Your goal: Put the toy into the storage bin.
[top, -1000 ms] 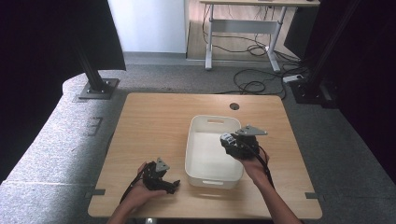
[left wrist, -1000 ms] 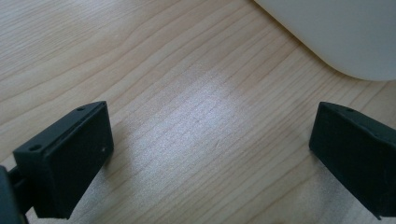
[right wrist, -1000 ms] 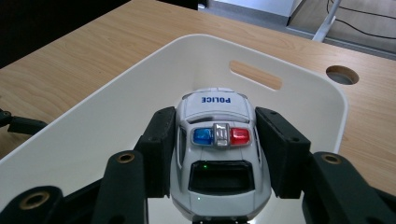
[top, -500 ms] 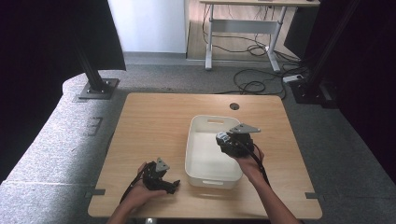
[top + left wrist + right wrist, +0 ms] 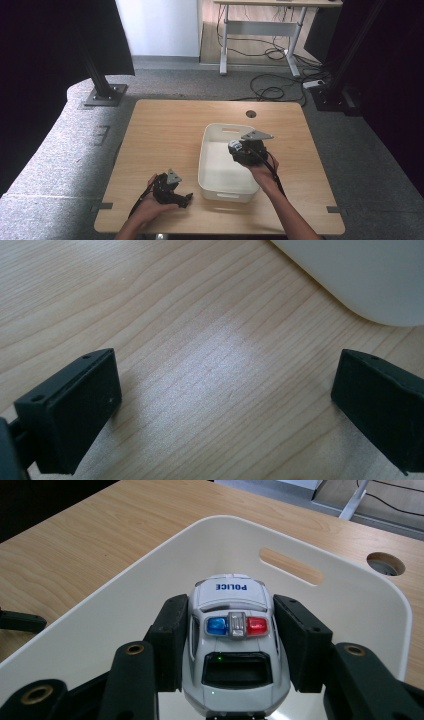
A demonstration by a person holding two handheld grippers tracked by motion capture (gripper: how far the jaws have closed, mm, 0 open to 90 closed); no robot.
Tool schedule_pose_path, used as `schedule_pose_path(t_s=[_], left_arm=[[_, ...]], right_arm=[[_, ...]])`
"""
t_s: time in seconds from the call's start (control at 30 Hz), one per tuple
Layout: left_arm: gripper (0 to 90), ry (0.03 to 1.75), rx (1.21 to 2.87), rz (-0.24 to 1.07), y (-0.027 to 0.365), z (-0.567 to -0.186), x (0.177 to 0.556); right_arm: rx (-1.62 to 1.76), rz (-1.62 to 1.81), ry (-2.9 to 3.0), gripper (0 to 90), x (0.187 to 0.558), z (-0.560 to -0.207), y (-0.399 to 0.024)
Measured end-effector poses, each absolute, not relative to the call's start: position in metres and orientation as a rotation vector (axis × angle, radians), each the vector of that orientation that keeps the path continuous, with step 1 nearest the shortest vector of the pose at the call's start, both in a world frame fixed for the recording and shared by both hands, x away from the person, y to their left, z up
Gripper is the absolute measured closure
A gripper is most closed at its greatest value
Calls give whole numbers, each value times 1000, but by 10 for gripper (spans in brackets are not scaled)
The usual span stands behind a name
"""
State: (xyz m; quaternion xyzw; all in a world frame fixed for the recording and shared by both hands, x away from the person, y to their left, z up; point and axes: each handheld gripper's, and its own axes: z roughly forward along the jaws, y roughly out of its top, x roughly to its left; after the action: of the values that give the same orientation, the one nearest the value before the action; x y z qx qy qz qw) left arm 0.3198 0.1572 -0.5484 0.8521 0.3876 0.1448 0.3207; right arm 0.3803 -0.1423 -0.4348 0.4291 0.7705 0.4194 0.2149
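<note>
A white toy police car [image 5: 234, 630] with blue and red roof lights sits between the two black jaws of my right gripper [image 5: 230, 640], which is shut on its sides. That gripper [image 5: 246, 150] hangs over the white plastic bin [image 5: 215, 185], above its right half. My left gripper [image 5: 181, 199] rests low on the wooden table [image 5: 165, 130] near the front edge, left of the bin. Its jaws stand wide apart over bare wood in the left gripper view, with nothing between the fingers [image 5: 75, 410], and a corner of the bin [image 5: 360, 280] shows beyond.
The bin [image 5: 345, 585] has a slot handle in its far wall. A round cable hole [image 5: 251, 114] lies in the table behind it. Beyond the table are grey floor, a black stand base [image 5: 102, 95], cables and a desk frame [image 5: 260, 35].
My right gripper with the toy car has drifted a little left and forward over the bin. The left gripper has stayed put.
</note>
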Motion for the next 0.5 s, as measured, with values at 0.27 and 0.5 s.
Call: schedule_pose_path(t_s=[0.27, 0.5], left_arm=[[0, 1018, 2239, 380, 157, -548, 320], [0, 1018, 2239, 380, 157, -548, 320]], right_arm=[[1185, 1158, 2151, 503, 384, -436, -134], [1188, 1154, 2153, 503, 388, -436, -127]])
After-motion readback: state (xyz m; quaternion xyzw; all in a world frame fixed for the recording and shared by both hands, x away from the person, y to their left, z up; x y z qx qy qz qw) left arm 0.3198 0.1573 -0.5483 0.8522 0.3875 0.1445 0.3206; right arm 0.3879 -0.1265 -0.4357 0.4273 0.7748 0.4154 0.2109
